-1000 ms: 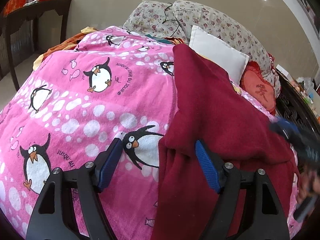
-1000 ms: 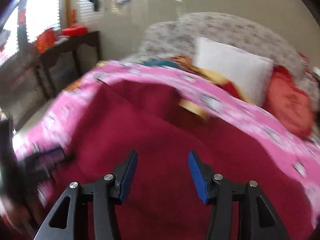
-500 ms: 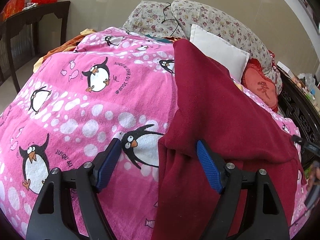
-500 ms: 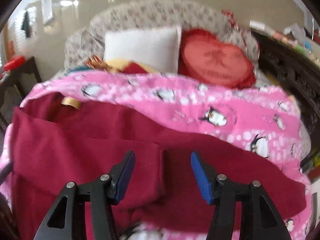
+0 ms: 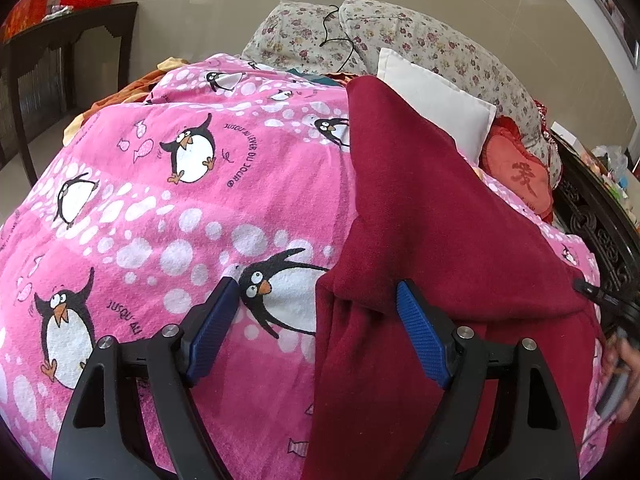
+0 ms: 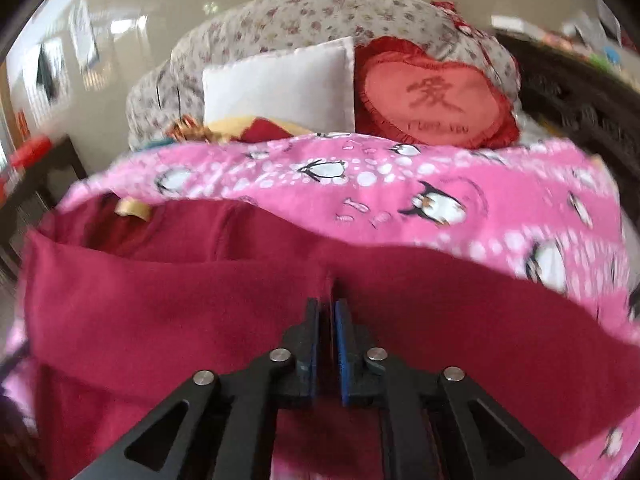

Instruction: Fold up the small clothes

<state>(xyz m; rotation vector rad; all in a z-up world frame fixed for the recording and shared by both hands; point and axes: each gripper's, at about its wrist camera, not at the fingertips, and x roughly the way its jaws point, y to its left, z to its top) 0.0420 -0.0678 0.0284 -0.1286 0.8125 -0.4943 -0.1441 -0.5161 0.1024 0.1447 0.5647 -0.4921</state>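
Left wrist view: the left gripper (image 5: 312, 320) hangs over the bed with its jaws spread wide and empty, a little wider than a second ago, in the same place as before. Its left pad lies over the pink penguin blanket (image 5: 168, 208); its right pad lies over the dark red garment (image 5: 432, 220), which is spread along the right half of the blanket with one folded corner between the pads but untouched by them. The blurred blue shape that crossed the right edge a second ago is gone; a hand (image 5: 624, 368) shows at the lower right edge. A white pillow (image 5: 436, 100) and a red heart cushion (image 5: 516, 172) lie at the head of the bed.

Right wrist view: the right gripper (image 6: 327, 312) has just been closing; its jaws, open half a second ago, are now clenched on a raised pinch of the dark red garment (image 6: 160, 300). The view has shifted sideways since the earlier frames, and the heart cushion (image 6: 436, 96) now sits near centre top.
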